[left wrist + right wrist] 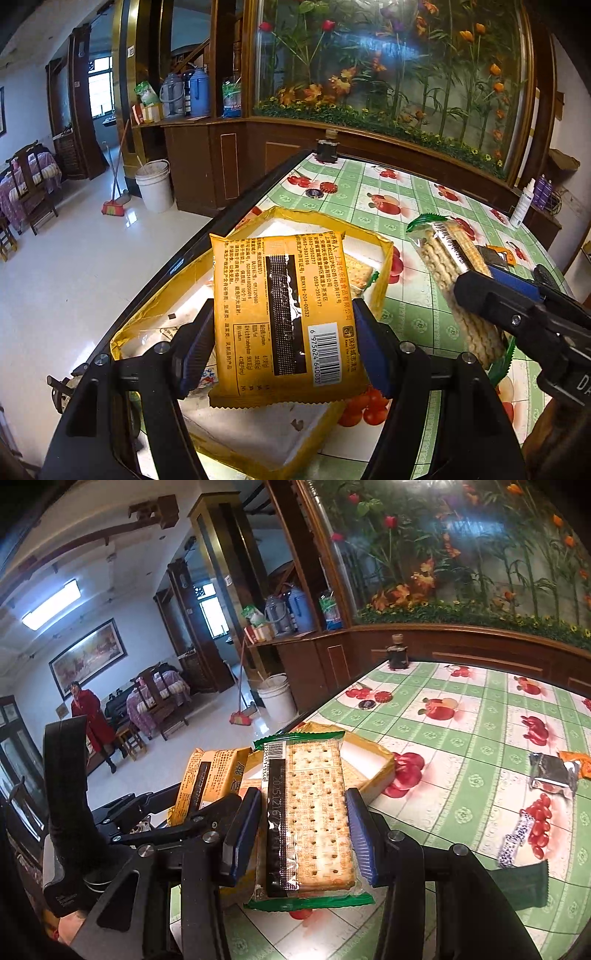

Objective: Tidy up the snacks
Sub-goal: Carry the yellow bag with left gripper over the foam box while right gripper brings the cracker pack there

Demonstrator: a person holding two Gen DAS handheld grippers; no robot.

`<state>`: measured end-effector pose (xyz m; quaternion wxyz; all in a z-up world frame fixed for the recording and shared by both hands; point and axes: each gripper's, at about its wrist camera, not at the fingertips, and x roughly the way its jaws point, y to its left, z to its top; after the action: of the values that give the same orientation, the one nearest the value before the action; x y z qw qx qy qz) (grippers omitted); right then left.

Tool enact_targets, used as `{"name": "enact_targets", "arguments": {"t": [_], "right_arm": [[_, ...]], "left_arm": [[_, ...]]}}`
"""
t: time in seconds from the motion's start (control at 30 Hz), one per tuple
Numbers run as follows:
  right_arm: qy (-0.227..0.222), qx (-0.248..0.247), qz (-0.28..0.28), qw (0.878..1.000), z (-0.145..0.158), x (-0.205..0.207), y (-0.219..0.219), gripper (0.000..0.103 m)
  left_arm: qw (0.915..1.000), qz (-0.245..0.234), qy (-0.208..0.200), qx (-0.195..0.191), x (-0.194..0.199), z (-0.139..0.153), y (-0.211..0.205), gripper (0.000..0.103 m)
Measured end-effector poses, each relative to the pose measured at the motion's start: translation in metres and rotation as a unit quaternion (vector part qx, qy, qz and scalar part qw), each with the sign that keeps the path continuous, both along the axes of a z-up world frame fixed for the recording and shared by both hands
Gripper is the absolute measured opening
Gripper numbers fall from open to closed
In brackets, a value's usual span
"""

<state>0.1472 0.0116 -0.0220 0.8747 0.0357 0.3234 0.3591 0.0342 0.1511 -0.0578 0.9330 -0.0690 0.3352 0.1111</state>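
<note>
A table [461,716] under a green-checked, fruit-printed cloth carries everything here. Straight ahead of both grippers, near the table's left edge, sits an open yellow cardboard box [384,258], white inside — a cracker packet [360,275] lies in it. Out to the right of the right gripper [303,830] rest a silver wrapper [552,775], an orange one [580,762] touching it, and a small blue-and-white sachet [513,840]. Far ahead, two round lids [375,700] lie side by side, and at the far edge stands a dark jar [397,653] — possibly a bottle, too small to tell.
</note>
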Motion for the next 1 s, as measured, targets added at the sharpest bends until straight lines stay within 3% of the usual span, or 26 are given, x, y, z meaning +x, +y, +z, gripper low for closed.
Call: {"name": "enact_targets", "arguments": {"t": [0.5,0.7,1.0], "right_arm": [[-0.007,-0.038,0.027,0.999,-0.018,0.015,0.047,0.047],[0.010,-0.037,0.033,0.999,-0.028,0.033,0.062,0.047],[0.049,-0.049,0.034,0.997,-0.056,0.070,0.094,0.047]], "left_arm": [[0.9998,0.017,0.005,-0.013,-0.001,-0.011,0.019,0.070],[0.9984,0.032,0.036,-0.029,0.005,-0.029,0.036,0.070],[0.9965,0.043,0.071,-0.013,0.009,-0.046,0.043,0.070]]}}
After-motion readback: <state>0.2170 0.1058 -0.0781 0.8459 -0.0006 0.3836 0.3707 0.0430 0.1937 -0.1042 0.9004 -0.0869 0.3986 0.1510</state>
